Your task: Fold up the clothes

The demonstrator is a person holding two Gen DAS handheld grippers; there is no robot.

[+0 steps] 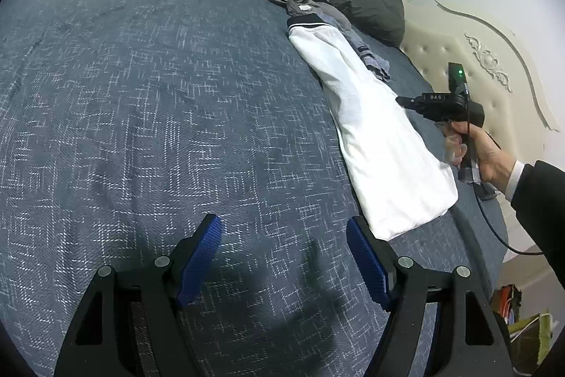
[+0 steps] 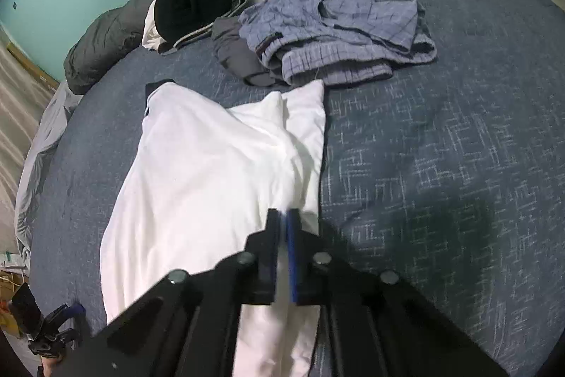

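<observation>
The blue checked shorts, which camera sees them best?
The right wrist view: the blue checked shorts lie crumpled in plain sight beyond the white shirt. The left wrist view shows only a thin blue strip behind that shirt.

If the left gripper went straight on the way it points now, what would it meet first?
Probably the bare blue bedspread. The open left gripper tilts down at it with nothing between; the white garment lies off to its right. Depth is uncertain.
</observation>
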